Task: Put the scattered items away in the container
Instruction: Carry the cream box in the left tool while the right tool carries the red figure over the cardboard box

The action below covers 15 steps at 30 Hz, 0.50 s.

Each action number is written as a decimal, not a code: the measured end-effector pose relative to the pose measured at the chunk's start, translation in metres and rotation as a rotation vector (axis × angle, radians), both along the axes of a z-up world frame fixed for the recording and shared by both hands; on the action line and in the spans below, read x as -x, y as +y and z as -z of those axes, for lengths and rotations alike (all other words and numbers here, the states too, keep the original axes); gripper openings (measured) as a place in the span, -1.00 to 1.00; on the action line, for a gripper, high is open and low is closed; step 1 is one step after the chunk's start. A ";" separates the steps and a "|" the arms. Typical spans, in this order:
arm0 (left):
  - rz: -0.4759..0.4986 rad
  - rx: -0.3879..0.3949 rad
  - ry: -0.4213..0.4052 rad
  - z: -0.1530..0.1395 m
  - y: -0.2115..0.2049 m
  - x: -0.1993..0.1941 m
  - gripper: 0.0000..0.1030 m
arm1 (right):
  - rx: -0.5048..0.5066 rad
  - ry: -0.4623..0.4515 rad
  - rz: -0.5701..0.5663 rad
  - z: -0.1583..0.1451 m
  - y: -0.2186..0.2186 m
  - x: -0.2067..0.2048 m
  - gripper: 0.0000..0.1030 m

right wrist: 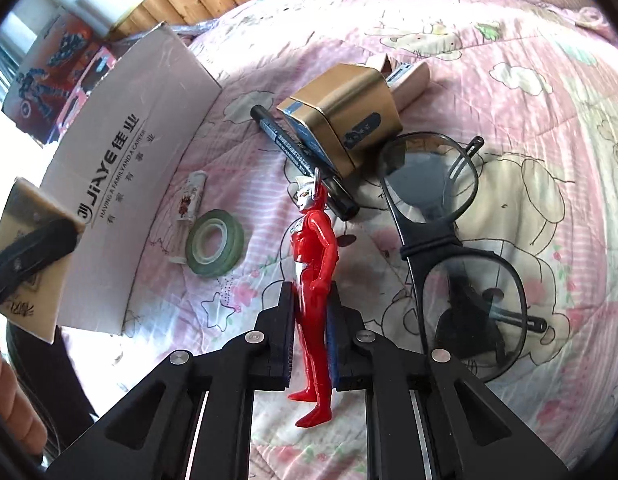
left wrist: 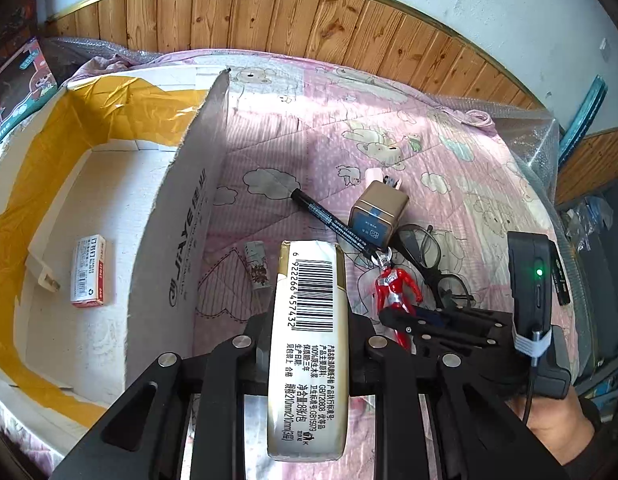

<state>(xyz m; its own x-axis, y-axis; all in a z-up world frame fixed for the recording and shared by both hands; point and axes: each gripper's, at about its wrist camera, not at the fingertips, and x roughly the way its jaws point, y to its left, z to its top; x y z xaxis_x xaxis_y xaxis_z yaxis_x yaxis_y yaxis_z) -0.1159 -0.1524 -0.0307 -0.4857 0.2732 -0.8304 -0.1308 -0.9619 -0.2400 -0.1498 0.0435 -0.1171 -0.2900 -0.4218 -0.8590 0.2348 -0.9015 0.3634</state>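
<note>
Gripping the soft, light tissue pack [left wrist: 309,344] across its middle beside the open cardboard box [left wrist: 177,216], the left gripper [left wrist: 309,340] risks squashing it, while the right gripper [right wrist: 311,344] clamps the rigid, slippery red toy figure [right wrist: 315,280] at its legs on the bedspread [right wrist: 509,120].

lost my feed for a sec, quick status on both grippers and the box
Left gripper shut on tissue pack, beside cardboard box. Right gripper shut on red figure. Glasses, marker alongside.
</note>
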 end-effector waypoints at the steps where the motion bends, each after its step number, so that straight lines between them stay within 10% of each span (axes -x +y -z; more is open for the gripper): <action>1: -0.001 -0.003 0.003 -0.002 -0.002 -0.003 -0.55 | 0.006 0.002 0.002 -0.002 0.000 -0.002 -0.75; 15: 0.026 -0.052 0.029 -0.025 -0.008 -0.038 -0.55 | 0.054 0.049 0.075 -0.026 0.011 -0.037 -0.75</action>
